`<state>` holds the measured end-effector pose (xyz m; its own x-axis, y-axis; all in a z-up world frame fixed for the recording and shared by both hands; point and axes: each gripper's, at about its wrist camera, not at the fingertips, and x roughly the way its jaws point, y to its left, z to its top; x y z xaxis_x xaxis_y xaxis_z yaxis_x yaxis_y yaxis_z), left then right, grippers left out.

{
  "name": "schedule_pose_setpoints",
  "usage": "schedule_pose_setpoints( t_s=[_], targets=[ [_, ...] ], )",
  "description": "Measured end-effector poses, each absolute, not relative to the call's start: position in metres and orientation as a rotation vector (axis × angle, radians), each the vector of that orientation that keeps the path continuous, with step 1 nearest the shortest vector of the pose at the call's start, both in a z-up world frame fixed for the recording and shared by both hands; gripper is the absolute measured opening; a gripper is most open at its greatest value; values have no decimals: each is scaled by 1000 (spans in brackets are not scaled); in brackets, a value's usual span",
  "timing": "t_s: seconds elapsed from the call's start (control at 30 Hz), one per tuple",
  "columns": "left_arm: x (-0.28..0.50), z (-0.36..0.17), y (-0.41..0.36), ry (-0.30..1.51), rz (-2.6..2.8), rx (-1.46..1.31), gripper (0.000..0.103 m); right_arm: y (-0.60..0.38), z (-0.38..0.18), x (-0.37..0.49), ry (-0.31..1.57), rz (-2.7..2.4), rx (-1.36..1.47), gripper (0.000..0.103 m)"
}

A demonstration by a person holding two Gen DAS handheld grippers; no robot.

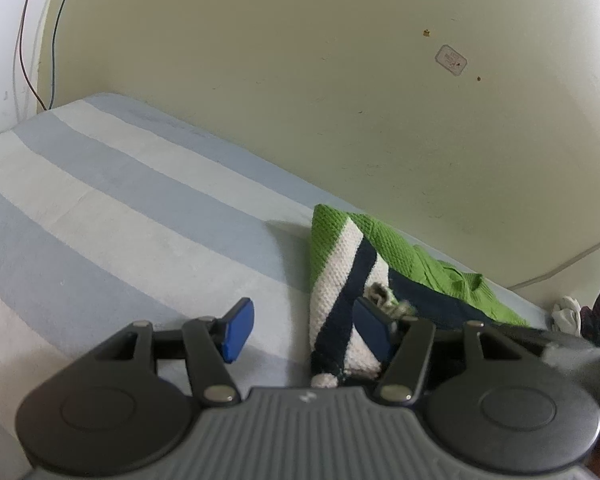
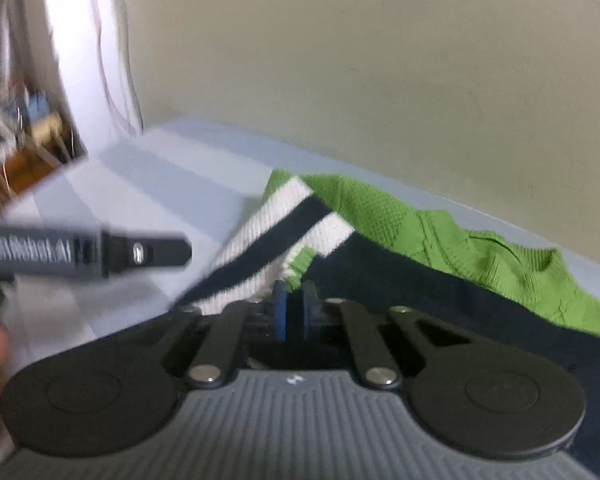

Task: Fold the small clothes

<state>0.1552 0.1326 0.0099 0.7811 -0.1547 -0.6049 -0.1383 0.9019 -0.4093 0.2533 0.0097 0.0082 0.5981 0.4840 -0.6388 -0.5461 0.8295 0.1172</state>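
Note:
A small knit sweater [image 1: 340, 264], green with white and navy stripes, lies on the striped bed [image 1: 120, 208] by the wall. My left gripper [image 1: 304, 330] is open, and the sweater's folded striped edge sits between its blue pads [image 1: 238, 330] near the right one, unpressed. In the right wrist view my right gripper [image 2: 295, 310] is shut on the sweater [image 2: 420, 232] at its green and white hem, with the striped panel raised and turned over. That view is blurred. The left gripper's side arm [image 2: 148, 252] reaches in from the left.
A pale wall [image 1: 340, 100] runs along the bed's far side. Thin cables [image 1: 24, 40] hang in the left corner and a white cord [image 1: 572, 258] runs at the right. More clothes [image 1: 568, 312] are heaped at the far right. A cluttered shelf [image 2: 20, 140] stands left of the bed.

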Motion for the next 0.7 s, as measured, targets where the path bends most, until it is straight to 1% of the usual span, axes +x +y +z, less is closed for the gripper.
schedule_pose_setpoints(
  t_s=[0.1, 0.17, 0.23, 0.33, 0.37, 0.43, 0.47, 0.53, 0.7],
  targets=[
    [154, 12, 136, 674, -14, -482, 57, 4, 28, 247, 623, 586, -26, 10],
    [150, 15, 139, 657, -12, -494, 57, 5, 34, 248, 597, 605, 14, 10],
    [147, 17, 142, 642, -5, -498, 59, 12, 28, 253, 617, 632, 44, 10],
    [149, 16, 141, 648, -1, -494, 60, 27, 1, 263, 736, 682, 66, 11],
    [149, 16, 140, 652, -3, -490, 60, 30, -9, 263, 775, 688, 54, 13],
    [151, 15, 137, 656, -7, -476, 60, 25, -11, 262, 755, 701, 70, 16],
    [151, 16, 136, 654, -13, -472, 60, 18, -5, 262, 771, 706, 98, 20],
    [151, 16, 133, 647, -31, -467, 60, 0, 4, 263, 763, 699, 156, 25],
    [148, 17, 120, 617, -97, -431, 60, -74, 31, 242, 655, 594, 200, 25]
  ],
)
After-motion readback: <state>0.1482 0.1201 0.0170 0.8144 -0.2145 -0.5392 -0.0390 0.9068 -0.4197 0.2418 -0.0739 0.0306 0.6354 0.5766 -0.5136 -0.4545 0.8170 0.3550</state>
